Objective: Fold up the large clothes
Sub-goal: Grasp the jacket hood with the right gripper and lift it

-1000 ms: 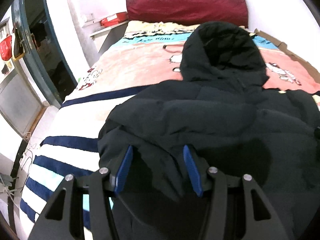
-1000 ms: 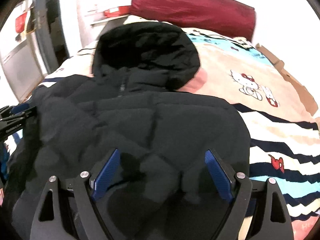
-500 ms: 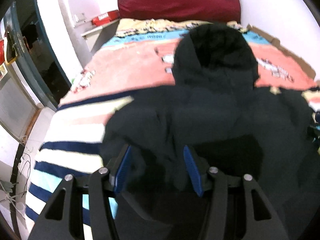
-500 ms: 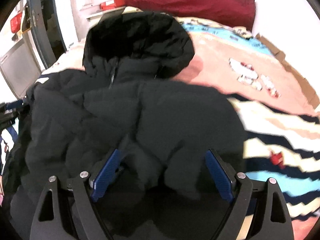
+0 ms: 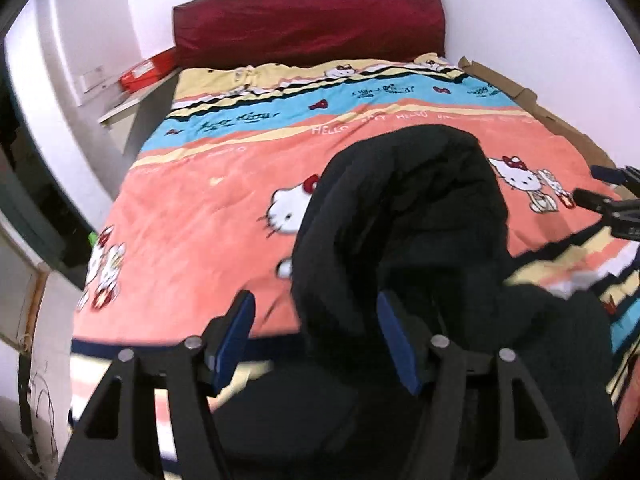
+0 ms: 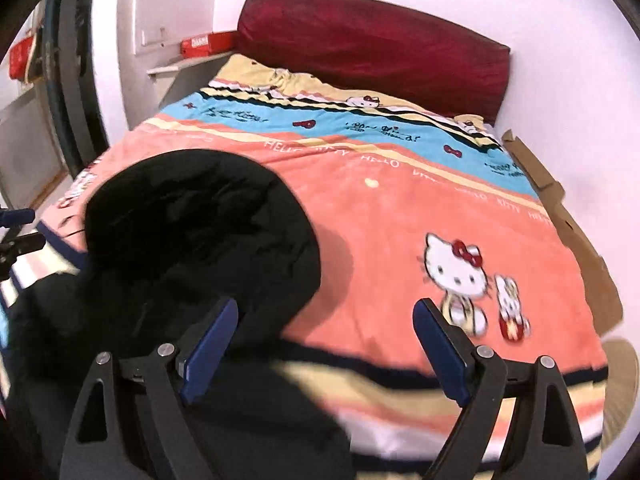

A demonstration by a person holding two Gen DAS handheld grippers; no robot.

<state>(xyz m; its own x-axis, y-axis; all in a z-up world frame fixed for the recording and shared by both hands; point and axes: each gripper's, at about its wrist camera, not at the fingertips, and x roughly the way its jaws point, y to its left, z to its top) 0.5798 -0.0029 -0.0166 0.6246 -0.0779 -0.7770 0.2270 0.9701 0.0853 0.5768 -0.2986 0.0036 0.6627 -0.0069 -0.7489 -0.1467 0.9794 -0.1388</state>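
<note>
A black hooded puffer jacket (image 5: pixel 404 248) lies on the bed, hood toward the headboard; it also shows in the right wrist view (image 6: pixel 192 248). My left gripper (image 5: pixel 316 340) is open above the jacket's left shoulder, its right finger over the hood's base. My right gripper (image 6: pixel 324 348) is open wide above the jacket's right shoulder, its left finger over the black fabric, its right finger over the blanket. Neither holds anything. The jacket's lower part is hidden below the frames.
The bed carries a Hello Kitty blanket (image 5: pixel 200 216) in orange, blue and stripes. A dark red headboard cushion (image 5: pixel 312 24) stands at the far end. A side shelf with a red box (image 5: pixel 140 74) is at the left. Cardboard (image 6: pixel 576 236) lines the right edge.
Both grippers have moved forward along the jacket toward the hood and headboard. The jacket body has dropped below the views and the hood now fills the near field. The jaws stay open.
</note>
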